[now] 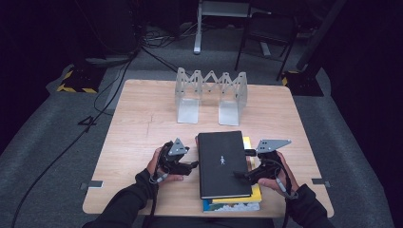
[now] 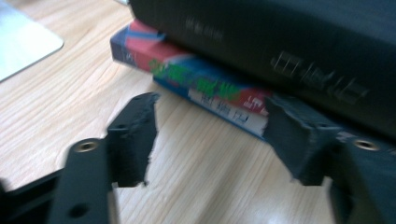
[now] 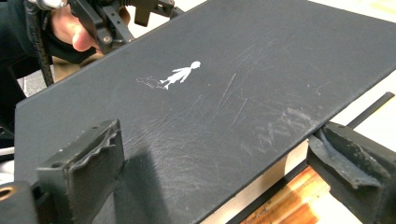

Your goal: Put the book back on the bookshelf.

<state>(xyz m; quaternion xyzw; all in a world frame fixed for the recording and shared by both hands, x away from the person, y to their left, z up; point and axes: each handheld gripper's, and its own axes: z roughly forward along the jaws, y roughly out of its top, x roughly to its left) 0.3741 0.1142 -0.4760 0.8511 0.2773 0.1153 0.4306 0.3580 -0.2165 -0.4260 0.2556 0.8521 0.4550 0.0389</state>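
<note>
A stack of books lies at the table's near edge. On top is a black book (image 1: 223, 164) with a small white figure on its cover (image 3: 210, 93), over a yellow book (image 1: 256, 192) and a blue book (image 1: 233, 206). My left gripper (image 1: 194, 165) sits on the table at the stack's left side. It is open and faces the spines of the black book (image 2: 280, 42) and the blue book (image 2: 205, 88), with nothing between its jaws (image 2: 210, 135). My right gripper (image 1: 243, 164) is open at the black book's right edge, one jaw over the cover and the other beside the page block (image 3: 210, 140).
A metal accordion-style book rack (image 1: 211, 95) stands at the far middle of the wooden table (image 1: 142, 133); its base plate (image 2: 23, 42) shows in the left gripper view. Cables, a chair and stands fill the dark floor beyond.
</note>
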